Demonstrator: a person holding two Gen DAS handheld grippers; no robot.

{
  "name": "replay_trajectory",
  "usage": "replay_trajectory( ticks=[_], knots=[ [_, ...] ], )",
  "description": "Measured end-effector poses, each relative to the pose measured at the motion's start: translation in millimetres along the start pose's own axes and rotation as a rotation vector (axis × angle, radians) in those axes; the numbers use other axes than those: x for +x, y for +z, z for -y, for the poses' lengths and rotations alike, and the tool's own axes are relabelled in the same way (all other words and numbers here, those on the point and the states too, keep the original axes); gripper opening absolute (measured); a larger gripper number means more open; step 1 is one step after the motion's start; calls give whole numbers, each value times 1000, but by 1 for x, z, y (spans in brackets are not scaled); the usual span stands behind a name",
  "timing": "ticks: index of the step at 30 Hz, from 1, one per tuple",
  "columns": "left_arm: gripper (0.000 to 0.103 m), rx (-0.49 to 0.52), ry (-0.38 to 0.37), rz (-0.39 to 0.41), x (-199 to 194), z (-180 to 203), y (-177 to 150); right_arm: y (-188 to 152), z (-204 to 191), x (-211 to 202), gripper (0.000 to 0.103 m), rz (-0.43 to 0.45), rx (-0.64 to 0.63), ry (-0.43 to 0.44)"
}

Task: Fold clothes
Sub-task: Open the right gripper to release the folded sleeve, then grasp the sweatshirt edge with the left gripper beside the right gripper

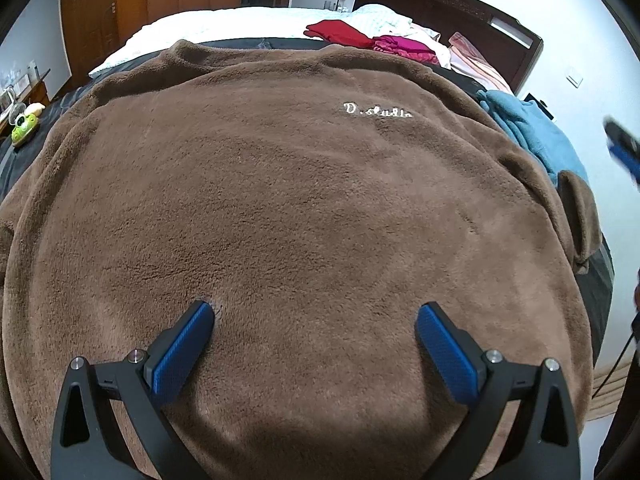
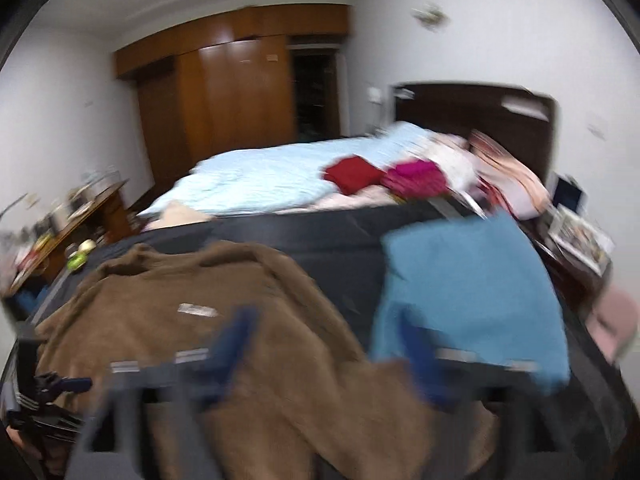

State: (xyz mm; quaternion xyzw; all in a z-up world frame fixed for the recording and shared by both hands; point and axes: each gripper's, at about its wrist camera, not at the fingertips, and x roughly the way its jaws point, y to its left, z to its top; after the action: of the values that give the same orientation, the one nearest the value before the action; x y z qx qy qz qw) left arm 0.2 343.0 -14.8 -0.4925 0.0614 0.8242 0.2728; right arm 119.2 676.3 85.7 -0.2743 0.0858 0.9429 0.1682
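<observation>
The right wrist view was motion-blurred, and the brown sweater's (image 1: 304, 208) lower hem was cut off by the frame. The sweater lay flat on the bed (image 2: 340, 240), beside a blue garment (image 2: 472, 292). The left gripper (image 1: 314, 312) jaws stood spread, tips at the fleece, gripping nothing. The right gripper (image 2: 328, 328) jaws stood spread and empty.

1. The left wrist view looks steeply down from close above the brown sweater (image 1: 304, 216), which fills most of it; the headboard (image 1: 452, 4) sits at the top.
2. The right wrist view (blurred) looks from farther back, at a shallower angle, across the bed (image 2: 320, 232) toward the wardrobe (image 2: 240, 92).
3. Both show the sweater, the blue garment (image 2: 472, 292) and the red clothes (image 1: 336, 32).
</observation>
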Motion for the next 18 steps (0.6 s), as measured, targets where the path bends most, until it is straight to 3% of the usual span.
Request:
replay_trajectory(
  ticks=[5,12,18],
  knots=[
    [102,15,16,4,2,3,0,-32,54,-7,86,-69,107,-73],
    [102,37,34,-3,3,10,-1,-61,95,-12,86,-110,244,-45],
    [102,109,-28,-13,-20,51,2,-64,127,-12,86,-63,366,27]
  ],
)
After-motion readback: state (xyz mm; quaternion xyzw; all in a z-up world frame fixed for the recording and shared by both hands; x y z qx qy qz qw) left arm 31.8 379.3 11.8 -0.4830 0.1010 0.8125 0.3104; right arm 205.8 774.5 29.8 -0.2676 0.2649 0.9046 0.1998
